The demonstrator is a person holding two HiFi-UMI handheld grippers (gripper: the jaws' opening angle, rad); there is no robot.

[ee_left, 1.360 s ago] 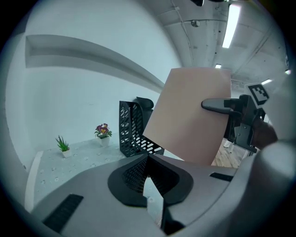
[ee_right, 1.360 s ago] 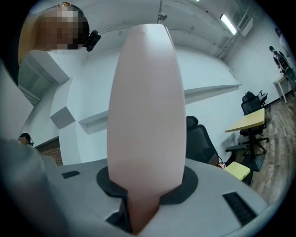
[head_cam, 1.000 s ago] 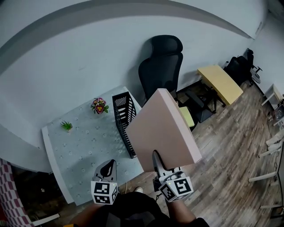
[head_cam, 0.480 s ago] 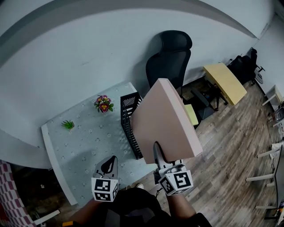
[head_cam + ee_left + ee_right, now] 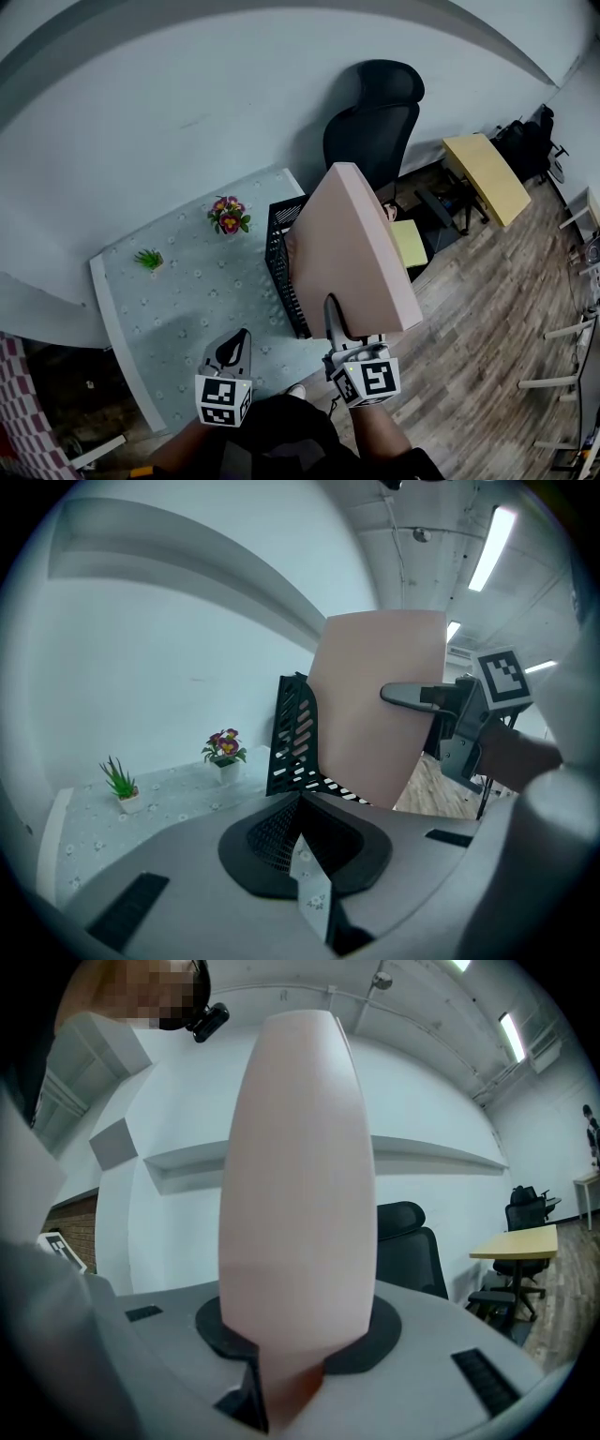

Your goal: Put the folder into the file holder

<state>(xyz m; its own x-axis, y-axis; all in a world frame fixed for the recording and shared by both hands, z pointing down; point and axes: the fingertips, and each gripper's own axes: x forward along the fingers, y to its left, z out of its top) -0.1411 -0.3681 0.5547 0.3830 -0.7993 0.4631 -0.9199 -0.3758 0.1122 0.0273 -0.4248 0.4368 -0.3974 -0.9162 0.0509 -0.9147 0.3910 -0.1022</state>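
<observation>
A: Closer than a second ago: at the table's (image 5: 141,309) right end, the file holder (image 5: 281,246) now sits partly behind the folder (image 5: 352,253).

B: The holder lies far-left of the right gripper (image 5: 330,317), which clamps the upright folder's near bottom edge. The left gripper (image 5: 234,345), jaws together and empty, hangs near-left, clear.

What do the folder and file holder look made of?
The folder is pale pink and matte, probably stiff card or plastic-covered board: it stands flat though held by one edge. The file holder is black, its walls cut with slots, so sheet metal or moulded plastic; which, I cannot tell.
</observation>
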